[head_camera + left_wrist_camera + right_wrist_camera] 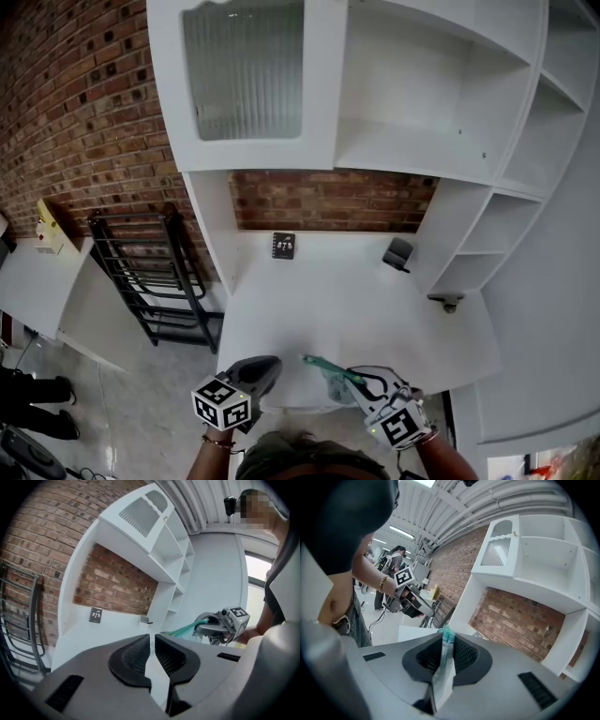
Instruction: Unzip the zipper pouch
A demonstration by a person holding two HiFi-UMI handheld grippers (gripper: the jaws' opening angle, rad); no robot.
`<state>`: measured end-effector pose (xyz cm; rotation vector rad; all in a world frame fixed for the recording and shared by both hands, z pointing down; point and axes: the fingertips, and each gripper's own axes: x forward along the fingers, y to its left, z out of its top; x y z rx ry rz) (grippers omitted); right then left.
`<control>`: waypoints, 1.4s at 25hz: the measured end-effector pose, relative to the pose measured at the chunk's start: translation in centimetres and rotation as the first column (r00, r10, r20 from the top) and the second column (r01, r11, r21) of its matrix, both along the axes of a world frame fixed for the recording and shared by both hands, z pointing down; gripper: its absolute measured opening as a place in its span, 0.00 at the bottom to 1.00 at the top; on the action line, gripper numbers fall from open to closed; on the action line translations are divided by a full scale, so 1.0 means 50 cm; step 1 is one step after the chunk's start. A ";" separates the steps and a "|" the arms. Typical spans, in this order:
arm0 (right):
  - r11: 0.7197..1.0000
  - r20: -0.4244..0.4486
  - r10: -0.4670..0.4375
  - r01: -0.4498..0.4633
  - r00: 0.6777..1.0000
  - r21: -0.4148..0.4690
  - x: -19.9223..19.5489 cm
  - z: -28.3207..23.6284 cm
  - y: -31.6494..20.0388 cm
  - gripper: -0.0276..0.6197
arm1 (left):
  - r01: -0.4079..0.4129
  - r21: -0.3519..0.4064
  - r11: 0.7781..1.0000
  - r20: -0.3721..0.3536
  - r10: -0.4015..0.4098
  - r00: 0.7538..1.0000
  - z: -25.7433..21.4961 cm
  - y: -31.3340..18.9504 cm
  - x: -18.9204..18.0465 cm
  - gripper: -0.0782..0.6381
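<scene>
left gripper point(152, 648) closed, empty | right gripper point(447, 649) clamps zipper pouch point(442, 681) | risk: thin pouch may slip free once pulling starts

A workshop-like hall: bare brick wall point(56, 112), corrugated ceiling point(487, 503) with strip lights point(401, 530), white shelf unit point(422, 112).
</scene>
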<state>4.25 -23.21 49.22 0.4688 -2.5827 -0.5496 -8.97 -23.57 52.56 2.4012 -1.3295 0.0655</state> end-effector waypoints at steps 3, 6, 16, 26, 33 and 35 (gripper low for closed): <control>1.000 0.011 0.013 -0.013 1.000 -0.004 -0.003 0.001 -0.025 0.09 | 0.047 0.057 0.997 -0.015 -0.047 0.999 -0.020 0.003 -0.022 0.12; 1.000 0.029 0.019 -0.019 0.999 -0.017 -0.016 -0.001 -0.053 0.09 | 0.067 0.085 0.994 -0.001 -0.067 0.998 -0.035 0.009 -0.038 0.12; 0.996 0.124 0.010 0.002 0.992 -0.094 -0.107 -0.013 -0.167 0.09 | 0.126 0.107 0.986 0.056 -0.133 0.990 -0.075 0.034 -0.094 0.12; 0.931 0.235 0.135 -0.042 0.963 -0.363 -0.219 0.044 -0.301 0.09 | 0.195 0.081 0.977 0.065 -0.201 0.977 -0.057 0.072 -0.132 0.12; 0.879 0.156 0.241 -0.147 0.958 -0.453 -0.199 0.132 -0.362 0.09 | 0.218 0.080 0.973 0.105 -0.225 0.969 -0.060 0.077 -0.162 0.12; 0.874 0.150 0.260 -0.167 0.954 -0.456 -0.183 0.145 -0.371 0.09 | 0.235 0.083 0.968 0.103 -0.243 0.964 -0.063 0.075 -0.176 0.12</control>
